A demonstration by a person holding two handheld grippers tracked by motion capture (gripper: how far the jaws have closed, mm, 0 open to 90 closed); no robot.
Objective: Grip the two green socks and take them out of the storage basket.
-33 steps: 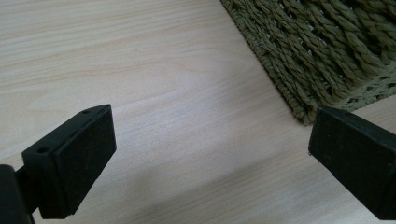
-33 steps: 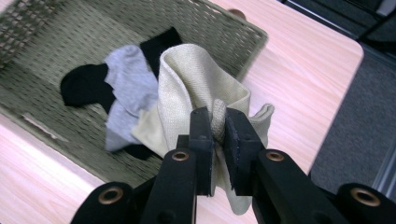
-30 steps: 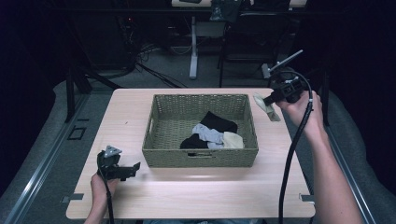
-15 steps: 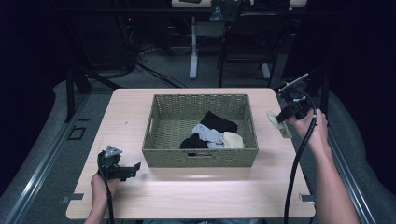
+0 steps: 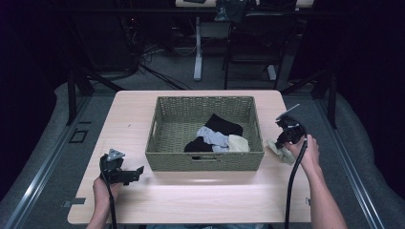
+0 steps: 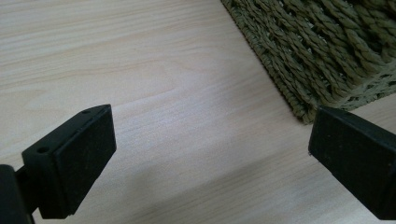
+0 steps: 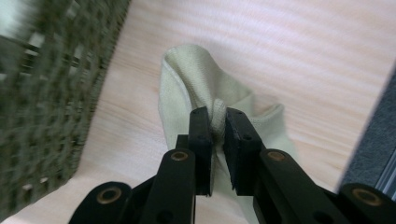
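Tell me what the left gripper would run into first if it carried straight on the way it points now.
Probably the woven basket. The left gripper lies low over the table, open, aimed toward the basket's near front corner, with bare wood between. Depth is unclear, so it might scrape the tabletop first.

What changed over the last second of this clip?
The right tool came down beside the basket, bringing the cream sock it pinches onto the table. The left tool, open, and the socks in the basket kept their places.
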